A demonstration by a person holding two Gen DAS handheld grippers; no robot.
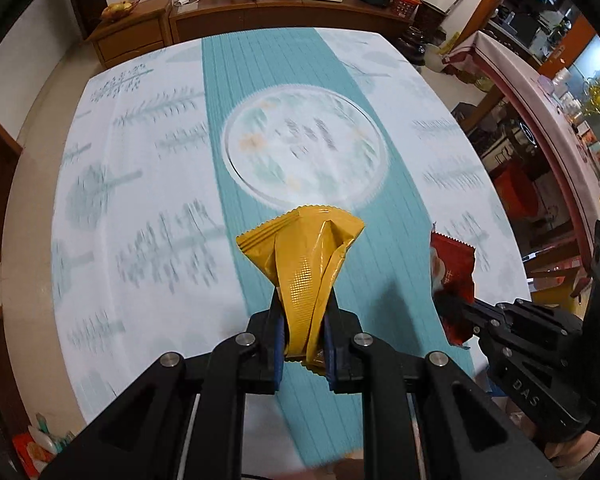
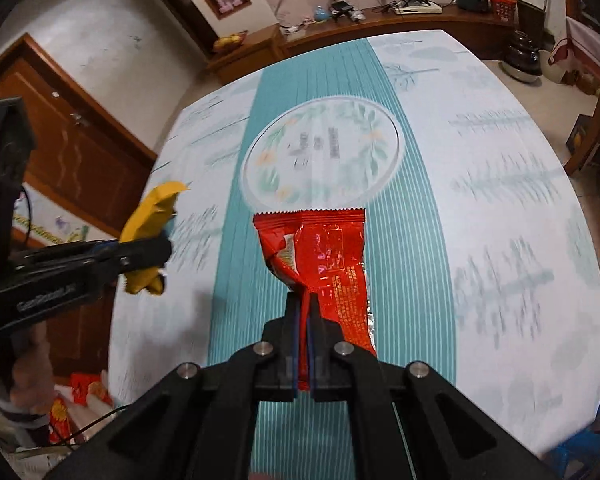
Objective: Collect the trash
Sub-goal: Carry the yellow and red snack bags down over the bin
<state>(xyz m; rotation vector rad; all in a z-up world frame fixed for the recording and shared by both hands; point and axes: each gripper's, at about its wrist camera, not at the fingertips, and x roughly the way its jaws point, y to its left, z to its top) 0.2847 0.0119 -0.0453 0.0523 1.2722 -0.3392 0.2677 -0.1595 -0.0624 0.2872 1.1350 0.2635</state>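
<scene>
My left gripper (image 1: 303, 300) is shut on a crumpled yellow snack wrapper (image 1: 306, 256) and holds it above the table. It also shows in the right wrist view (image 2: 150, 236), at the left. My right gripper (image 2: 304, 300) is shut on a red snack wrapper (image 2: 320, 256) and holds it above the table's teal stripe. The red wrapper also shows in the left wrist view (image 1: 452, 276), to the right of the yellow one, with the right gripper (image 1: 456, 312) beside it.
A table with a white leaf-print cloth (image 1: 140, 200) and a teal runner (image 1: 260, 92) with a round printed centre (image 1: 304, 148). A wooden sideboard (image 1: 284, 8) stands behind. Red-and-white packets (image 2: 80, 396) lie below the table's left edge. Cluttered shelves (image 1: 580, 120) stand right.
</scene>
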